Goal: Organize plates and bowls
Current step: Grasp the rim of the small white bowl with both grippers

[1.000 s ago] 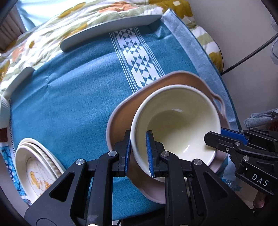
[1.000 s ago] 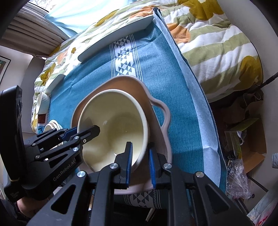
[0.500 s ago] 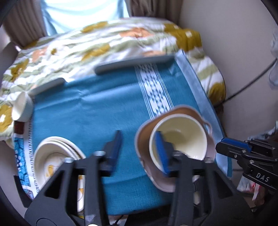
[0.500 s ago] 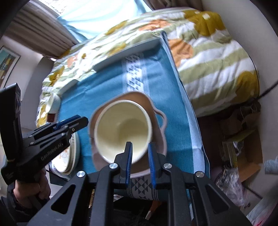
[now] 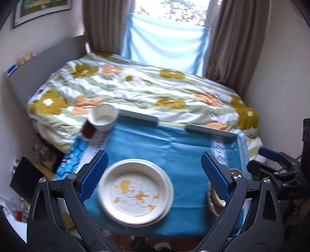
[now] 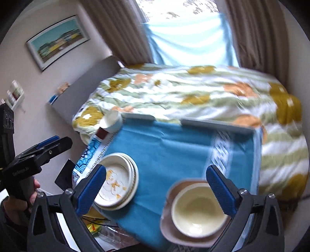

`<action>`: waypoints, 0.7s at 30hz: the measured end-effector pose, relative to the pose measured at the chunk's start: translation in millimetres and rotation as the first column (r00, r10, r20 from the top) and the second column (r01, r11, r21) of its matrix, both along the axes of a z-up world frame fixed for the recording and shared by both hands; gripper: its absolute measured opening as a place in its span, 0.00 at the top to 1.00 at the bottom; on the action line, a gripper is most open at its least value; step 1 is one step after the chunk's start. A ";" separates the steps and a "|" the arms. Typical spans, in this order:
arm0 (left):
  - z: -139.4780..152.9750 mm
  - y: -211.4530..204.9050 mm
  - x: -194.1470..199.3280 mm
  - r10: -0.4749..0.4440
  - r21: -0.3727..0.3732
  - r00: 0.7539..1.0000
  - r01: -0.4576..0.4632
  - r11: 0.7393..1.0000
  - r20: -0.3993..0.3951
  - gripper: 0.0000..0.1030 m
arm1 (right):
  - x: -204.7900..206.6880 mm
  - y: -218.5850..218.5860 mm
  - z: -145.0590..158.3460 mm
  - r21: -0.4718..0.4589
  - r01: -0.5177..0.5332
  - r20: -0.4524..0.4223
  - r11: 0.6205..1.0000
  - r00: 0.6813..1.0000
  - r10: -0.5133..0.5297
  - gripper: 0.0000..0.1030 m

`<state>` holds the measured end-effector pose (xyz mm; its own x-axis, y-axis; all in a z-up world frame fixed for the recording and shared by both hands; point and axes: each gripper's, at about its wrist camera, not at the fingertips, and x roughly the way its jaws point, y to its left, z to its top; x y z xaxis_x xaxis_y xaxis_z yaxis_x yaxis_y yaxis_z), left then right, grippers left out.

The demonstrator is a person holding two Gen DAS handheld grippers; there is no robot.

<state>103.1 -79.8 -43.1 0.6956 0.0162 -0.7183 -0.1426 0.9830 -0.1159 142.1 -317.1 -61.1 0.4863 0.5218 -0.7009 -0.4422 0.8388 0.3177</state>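
Left gripper point(image 5: 153, 176) jaws spread wide, empty, plates point(image 5: 135, 192) lower centre between them; right gripper point(image 6: 160, 186) likewise released, bowl point(image 6: 197, 211) lower right.

Left gripper point(image 5: 155, 174) and right gripper point(image 6: 161, 183) both gape wide, holding nothing

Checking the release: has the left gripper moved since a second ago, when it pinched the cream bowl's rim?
Yes. The left gripper has opened and pulled back and leftward from the cream bowl, now framing the stacked white plates on the blue tablecloth.

Bright window point(image 5: 166, 13) glare, motion blur, fisheye-curved edges.
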 end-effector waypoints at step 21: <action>-56.2 227.2 103.6 0.041 -0.173 0.996 -0.056 0.983 -0.085 0.07 | 126.7 229.5 -5.3 -0.043 -0.034 -0.038 0.998 0.999 0.032 0.00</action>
<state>206.7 147.4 -99.3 0.6367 -0.0825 -0.7667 -0.2055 0.9402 -0.2718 268.8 -87.6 -66.4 0.4427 0.5056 -0.7405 -0.4585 0.8374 0.2976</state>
